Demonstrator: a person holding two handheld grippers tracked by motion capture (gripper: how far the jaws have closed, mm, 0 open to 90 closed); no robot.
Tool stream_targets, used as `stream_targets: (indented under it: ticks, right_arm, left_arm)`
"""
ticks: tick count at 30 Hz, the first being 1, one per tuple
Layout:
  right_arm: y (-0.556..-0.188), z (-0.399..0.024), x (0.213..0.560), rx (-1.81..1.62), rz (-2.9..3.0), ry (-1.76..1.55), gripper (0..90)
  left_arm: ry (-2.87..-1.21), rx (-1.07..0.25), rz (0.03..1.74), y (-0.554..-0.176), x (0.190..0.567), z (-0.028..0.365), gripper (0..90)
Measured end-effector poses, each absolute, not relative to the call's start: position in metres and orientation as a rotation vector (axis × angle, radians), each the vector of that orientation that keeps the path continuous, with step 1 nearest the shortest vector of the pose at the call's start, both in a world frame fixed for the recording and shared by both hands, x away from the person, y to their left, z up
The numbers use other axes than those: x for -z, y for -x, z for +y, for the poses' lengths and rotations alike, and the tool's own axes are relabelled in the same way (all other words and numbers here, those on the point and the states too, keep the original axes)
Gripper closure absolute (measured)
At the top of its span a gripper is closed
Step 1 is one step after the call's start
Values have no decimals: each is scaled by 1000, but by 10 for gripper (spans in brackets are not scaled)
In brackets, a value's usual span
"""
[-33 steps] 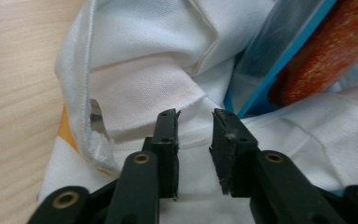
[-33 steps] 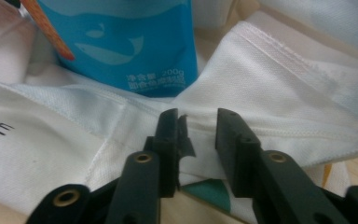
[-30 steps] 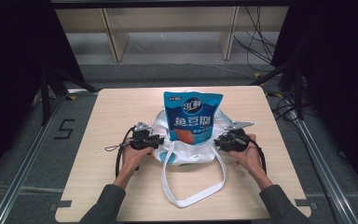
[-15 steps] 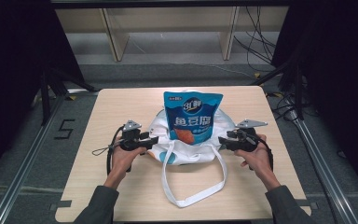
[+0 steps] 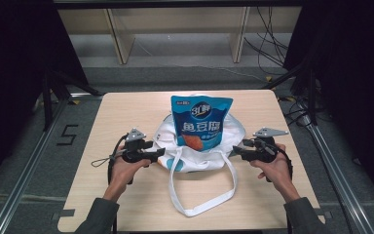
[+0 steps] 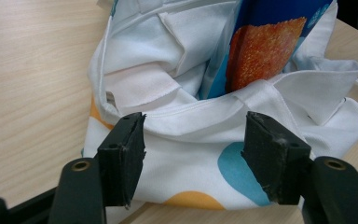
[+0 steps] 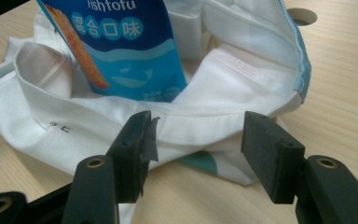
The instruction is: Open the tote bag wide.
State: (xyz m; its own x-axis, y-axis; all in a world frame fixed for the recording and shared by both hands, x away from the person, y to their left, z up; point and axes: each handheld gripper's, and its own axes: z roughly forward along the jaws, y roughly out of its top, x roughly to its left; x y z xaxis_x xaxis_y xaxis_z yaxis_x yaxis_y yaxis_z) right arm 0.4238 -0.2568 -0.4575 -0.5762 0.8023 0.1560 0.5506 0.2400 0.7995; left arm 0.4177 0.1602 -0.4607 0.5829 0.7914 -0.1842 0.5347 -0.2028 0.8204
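Overhead, a white tote bag (image 5: 195, 148) lies on the bench (image 5: 126, 112) between the left claw (image 5: 159, 153) and the right claw (image 5: 237, 149), with a blue snack pouch (image 5: 202, 122) standing in its mouth. Along the left claw (image 6: 193, 154), whose jaws have just been opening and grip nothing, the bag's rim (image 6: 200, 109) lies just ahead and the pouch (image 6: 265, 46) sits inside beyond it. Along the right claw (image 7: 198, 149), likewise just opened and empty, the rim (image 7: 200, 116) lies ahead and the pouch (image 7: 126, 51) rises beyond, left.
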Motion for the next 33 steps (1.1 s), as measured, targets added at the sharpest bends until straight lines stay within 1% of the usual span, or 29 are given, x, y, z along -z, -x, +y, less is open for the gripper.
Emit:
stream_targets:
  ticks: [7,15,19,22,25,27,30,31,33]
  right_arm:
    - [-415,-262,459,-1243,2239,-1258,424]
    - [-407,-264,461,-1214,2261,-1217,404]
    - [-404,-267,461,-1173,2255,-1173,400]
    - [-401,-267,462,-1146,2270,-1162,397]
    - [-399,-266,464,-1155,2292,-1151,395]
    - [-395,-265,464,-1158,2274,-1168,392]
    - [-393,-264,465,-1165,2274,-1159,384]
    - [-392,-265,465,-1155,2293,-1146,376]
    - [-390,-265,467,-1156,2288,-1165,342]
  left_arm:
    - [-1897,-349,1082,-404,466,169,354]
    - [-1909,-348,1067,-389,466,169,341]
    - [-1895,-297,1059,-382,468,165,328]
    - [-1925,-309,1034,-377,468,164,322]
    - [-1904,-303,1046,-373,469,161,321]
    - [-1942,-331,1025,-368,470,161,316]
    - [-1936,-322,1018,-364,471,161,291]
    - [-1901,-312,1040,-362,471,159,291]
    - [-1891,-295,1027,-356,472,159,246]
